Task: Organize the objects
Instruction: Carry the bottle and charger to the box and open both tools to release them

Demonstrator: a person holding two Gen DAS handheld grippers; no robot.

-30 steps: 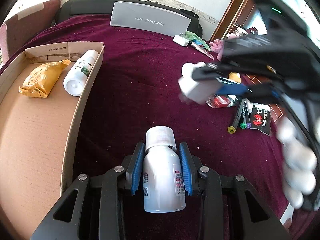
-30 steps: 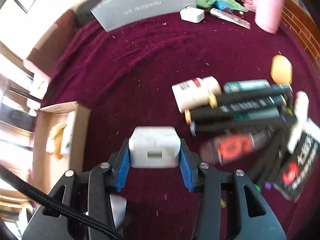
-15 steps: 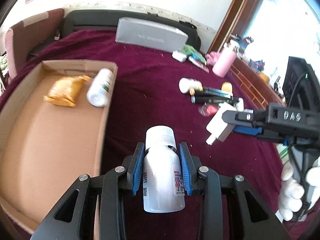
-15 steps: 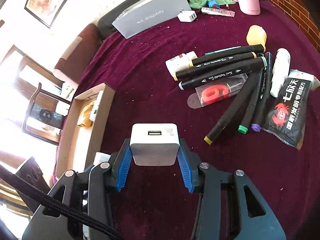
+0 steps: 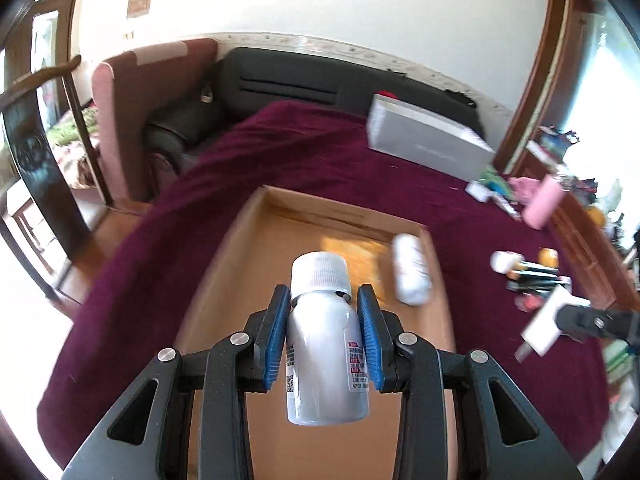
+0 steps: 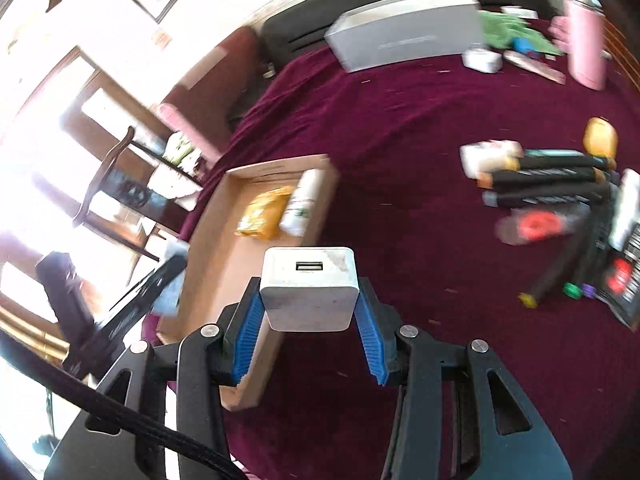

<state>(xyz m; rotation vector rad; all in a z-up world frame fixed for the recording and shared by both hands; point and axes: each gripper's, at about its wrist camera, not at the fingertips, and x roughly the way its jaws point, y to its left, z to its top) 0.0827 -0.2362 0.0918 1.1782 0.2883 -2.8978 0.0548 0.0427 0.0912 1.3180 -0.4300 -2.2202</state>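
Step in hand: two items are being carried to the cardboard tray (image 5: 436, 280); judged to be mid-transfer, neither one yet set down.
Left claw (image 5: 324, 340): clenched on a small white bottle (image 5: 326, 360) with a ribbed white cap; the blue pads (image 5: 276, 340) are pressed against the bottle's shoulders, cap pointing away from the camera.
Bottle position: held above the tray, over its near half; not touching the tray floor as far as can be told.
Right claw (image 6: 308, 320): grasping a white USB charger (image 6: 308, 292), port face upward toward the camera, pads on its two sides.
Charger position: held over the maroon cloth (image 6: 400, 140) at the tray's right wall (image 6: 320, 216), not yet over the tray interior.
Tray contents: a yellow snack packet (image 6: 264, 216) and a larger white bottle (image 6: 302, 204) are seen lying side by side at the far right corner.
Left to sort: black markers (image 6: 548, 176), a clear pack with a red item (image 6: 536, 226), a dark sachet (image 6: 624, 280) and a small orange object (image 6: 600, 138) lie clustered on the cloth, well apart from the tray.
Next move, judged: the bottle should be lowered onto bare tray floor, clear of the two items already there, and only then released; the charger must first be brought leftward over the wall.
Risk: the round bottle may roll if laid on its side.
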